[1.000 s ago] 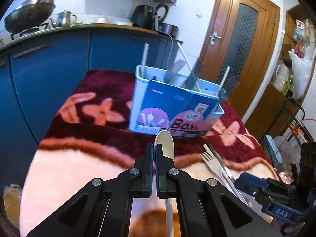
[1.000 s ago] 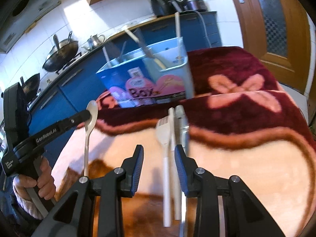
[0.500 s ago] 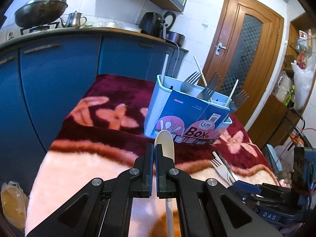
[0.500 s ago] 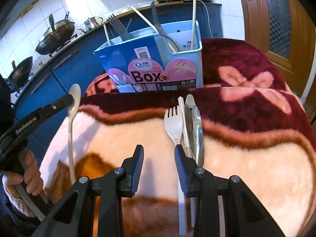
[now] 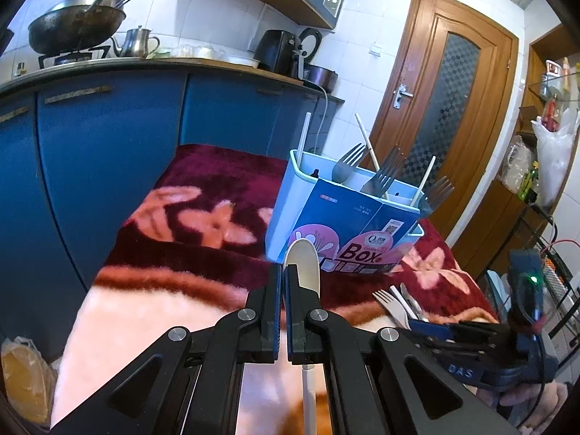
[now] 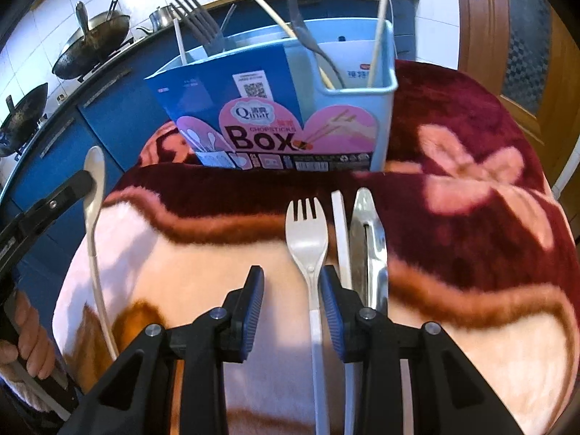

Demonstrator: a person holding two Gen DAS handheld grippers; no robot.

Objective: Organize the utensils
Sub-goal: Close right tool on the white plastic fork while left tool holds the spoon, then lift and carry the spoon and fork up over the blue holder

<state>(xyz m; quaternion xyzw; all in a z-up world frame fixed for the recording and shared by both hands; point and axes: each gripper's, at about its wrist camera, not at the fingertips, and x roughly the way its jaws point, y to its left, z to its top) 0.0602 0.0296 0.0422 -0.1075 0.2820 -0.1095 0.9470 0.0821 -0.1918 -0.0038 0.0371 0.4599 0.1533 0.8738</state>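
My left gripper (image 5: 282, 282) is shut on a white spoon (image 5: 303, 266), held above the blanket in front of the light blue utensil box (image 5: 348, 217); it also shows in the right wrist view (image 6: 93, 188). The box (image 6: 290, 108) holds several forks and chopsticks. My right gripper (image 6: 291, 290) is open, low over the blanket, with its jaws around the handle of a white plastic fork (image 6: 308, 239). A white knife (image 6: 340, 232) and a metal utensil (image 6: 368, 232) lie just right of the fork.
The table is covered by a plush maroon and peach blanket (image 6: 471, 188). Blue kitchen cabinets (image 5: 90, 145) with woks and a kettle stand behind. A wooden door (image 5: 446, 116) is at the back right. A bag (image 5: 25, 377) lies on the floor left.
My left gripper drew back and up from the box with the spoon. My right gripper moved forward and down, so the white fork's handle now lies between its open jaws.
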